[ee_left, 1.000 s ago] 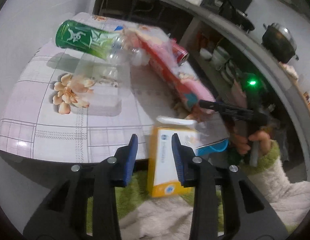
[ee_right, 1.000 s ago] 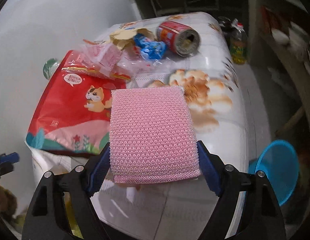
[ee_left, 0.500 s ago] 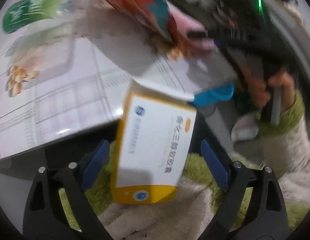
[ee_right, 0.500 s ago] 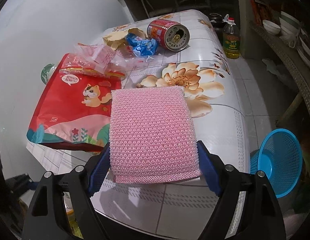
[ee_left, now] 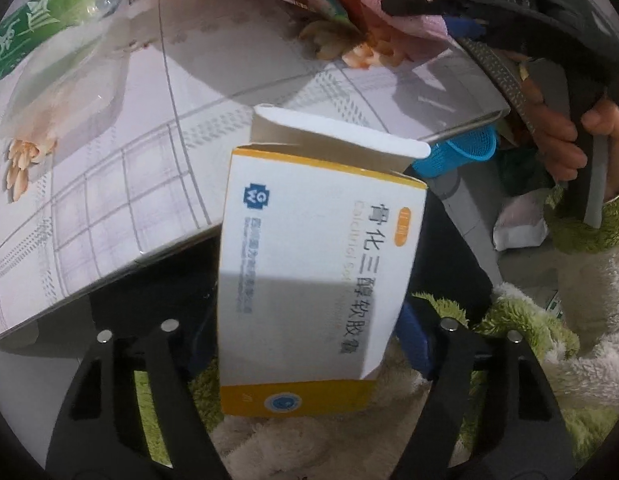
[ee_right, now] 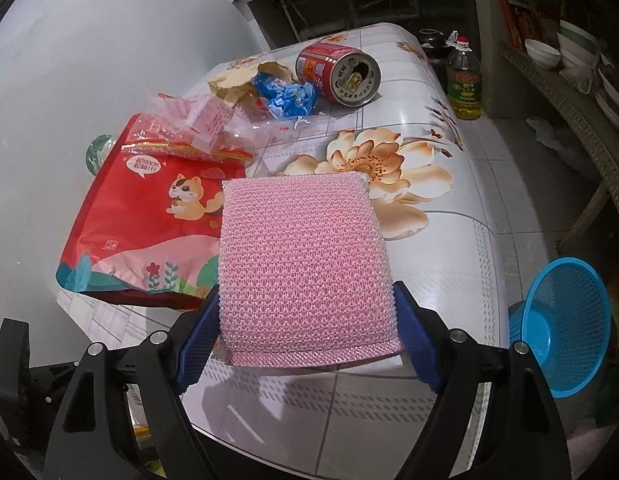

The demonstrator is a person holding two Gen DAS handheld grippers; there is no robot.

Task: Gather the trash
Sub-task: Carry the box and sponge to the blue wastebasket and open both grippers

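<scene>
My left gripper is shut on a white and yellow medicine box with its top flap open, held at the near table edge. My right gripper is shut on a pink mesh scrubbing pad above the table's front edge. On the flowered table lie a red snack bag, clear plastic wrappers, a crumpled blue wrapper, torn brown paper and a red can on its side. A green-labelled plastic bottle lies at the far left in the left wrist view.
A blue mesh waste basket stands on the floor right of the table; it also shows in the left wrist view. An oil bottle stands on the floor beyond the table. Shelves with bowls run along the right.
My left gripper has opened wider and closed on the medicine box, which now fills its view. My right gripper has drawn back a little with the pink pad.
</scene>
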